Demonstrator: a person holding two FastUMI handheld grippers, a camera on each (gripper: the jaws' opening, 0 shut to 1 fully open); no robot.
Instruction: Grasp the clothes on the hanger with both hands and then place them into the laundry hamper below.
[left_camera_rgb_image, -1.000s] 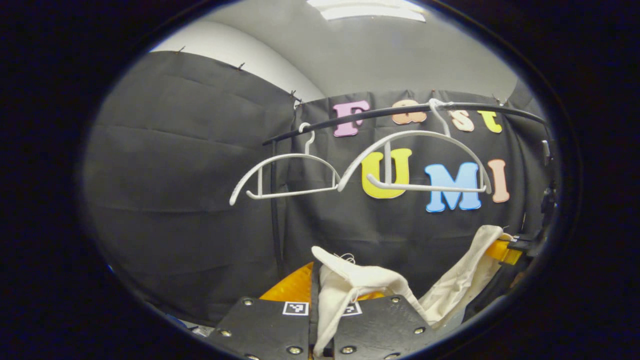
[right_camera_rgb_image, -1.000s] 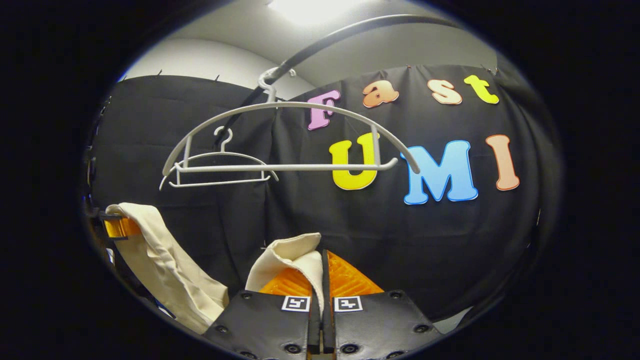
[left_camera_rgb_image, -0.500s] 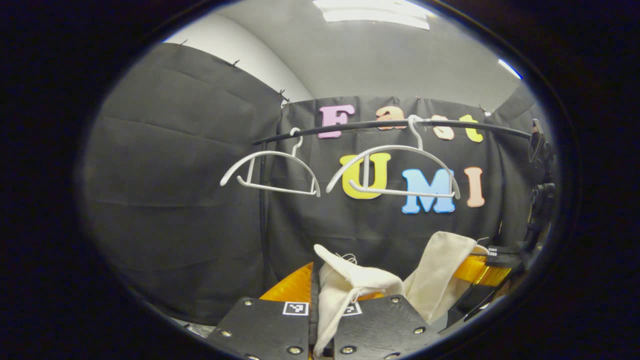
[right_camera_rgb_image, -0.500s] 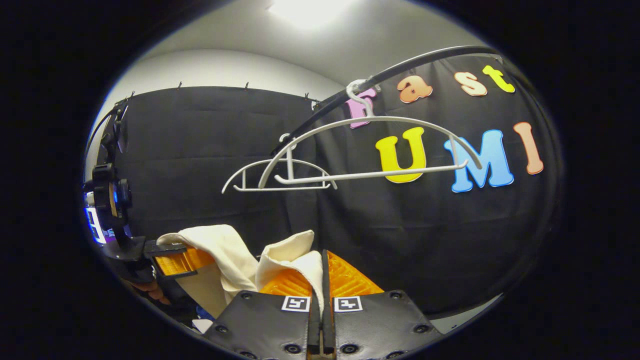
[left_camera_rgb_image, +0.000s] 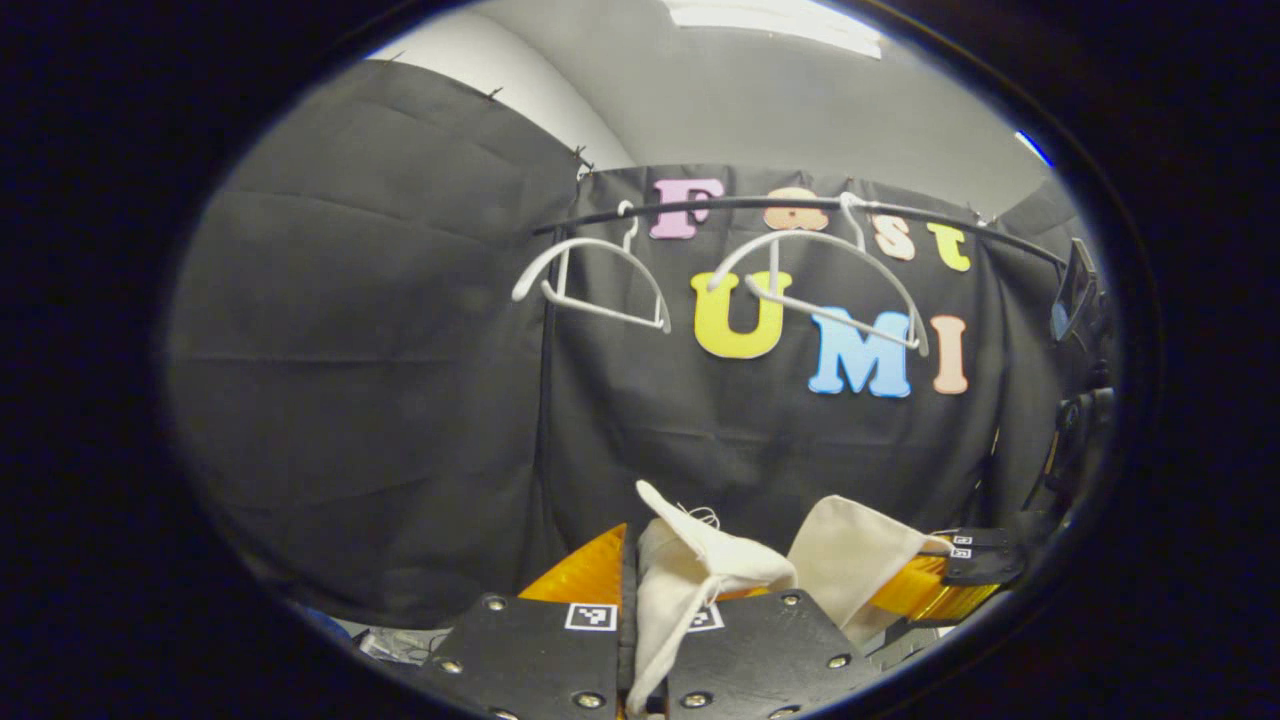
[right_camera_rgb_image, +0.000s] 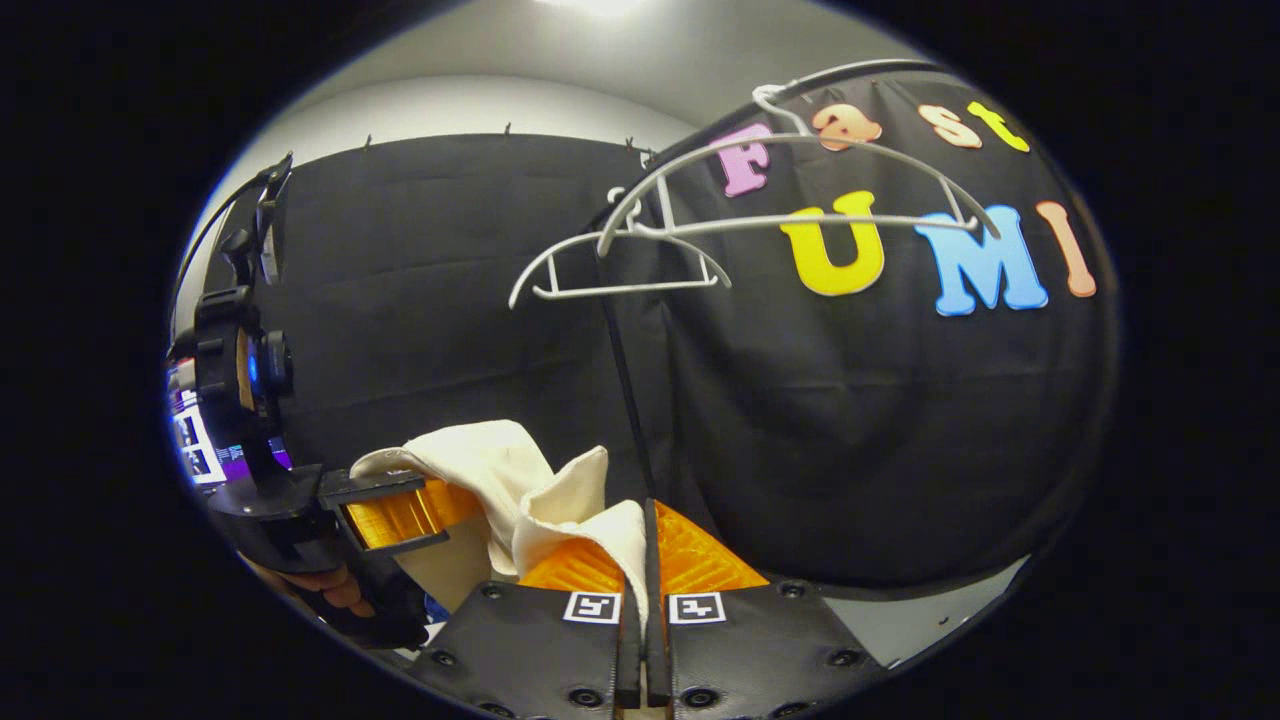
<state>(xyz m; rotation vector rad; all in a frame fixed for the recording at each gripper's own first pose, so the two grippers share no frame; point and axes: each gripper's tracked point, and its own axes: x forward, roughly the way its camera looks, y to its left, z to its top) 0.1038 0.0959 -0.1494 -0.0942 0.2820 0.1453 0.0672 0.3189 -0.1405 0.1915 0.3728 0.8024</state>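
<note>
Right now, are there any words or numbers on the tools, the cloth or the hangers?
No words or numbers can be read on them.
Square markers on the left tool and the right tool: black-and-white patterns, not letters.
Cloth: plain, no print.
Hangers: plain white, no writing.

- The cloth (left_camera_rgb_image: 700, 570) I hold is plain cream, with no print on it.
- My left tool (left_camera_rgb_image: 640, 560) has orange ribbed fingers (left_camera_rgb_image: 590, 570) and black plates bearing small black-and-white square markers.
- My right tool (right_camera_rgb_image: 645, 560) is coloured the same: orange fingers (right_camera_rgb_image: 700, 560), black plates.
- Both hangers (left_camera_rgb_image: 600, 285) are white, on a black rail (left_camera_rgb_image: 780, 205).
- The ceiling (left_camera_rgb_image: 800, 110) is pale grey.
</note>
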